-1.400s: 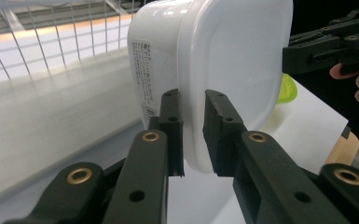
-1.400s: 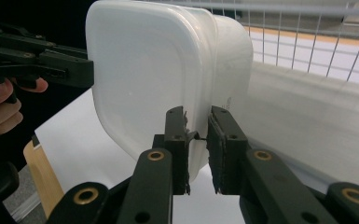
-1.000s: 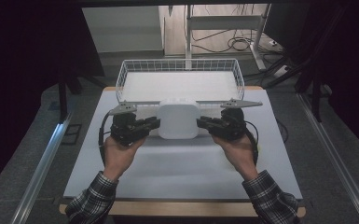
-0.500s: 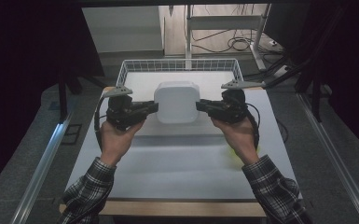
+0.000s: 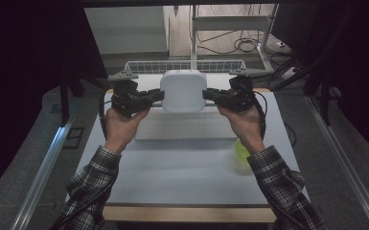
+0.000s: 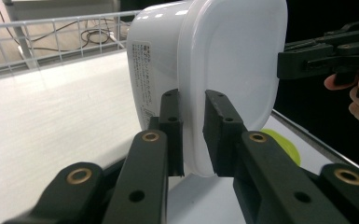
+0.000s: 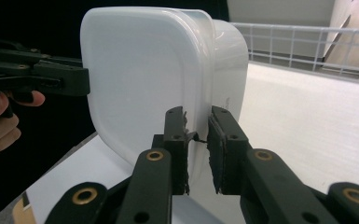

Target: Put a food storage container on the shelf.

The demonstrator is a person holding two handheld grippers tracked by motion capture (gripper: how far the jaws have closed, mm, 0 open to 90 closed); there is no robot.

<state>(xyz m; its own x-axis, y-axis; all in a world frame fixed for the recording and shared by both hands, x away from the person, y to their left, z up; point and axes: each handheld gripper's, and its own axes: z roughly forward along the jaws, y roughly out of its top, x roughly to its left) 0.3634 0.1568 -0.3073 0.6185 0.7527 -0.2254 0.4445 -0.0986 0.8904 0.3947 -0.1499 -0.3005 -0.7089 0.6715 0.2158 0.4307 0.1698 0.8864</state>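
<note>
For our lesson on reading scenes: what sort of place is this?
Probably a lab or recording workspace: a white table walled by dark curtains, a wire basket, and loose cables on the floor.

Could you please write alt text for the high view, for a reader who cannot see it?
Two hand-held grippers, left gripper and right gripper, clamp opposite edges of a white lidded container above a white table. A wire basket sits behind it.

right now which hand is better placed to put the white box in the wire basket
Neither: left tongs and right tongs each clamp one rim of the box, held level just short of the basket. Probably both carry on together.
</note>
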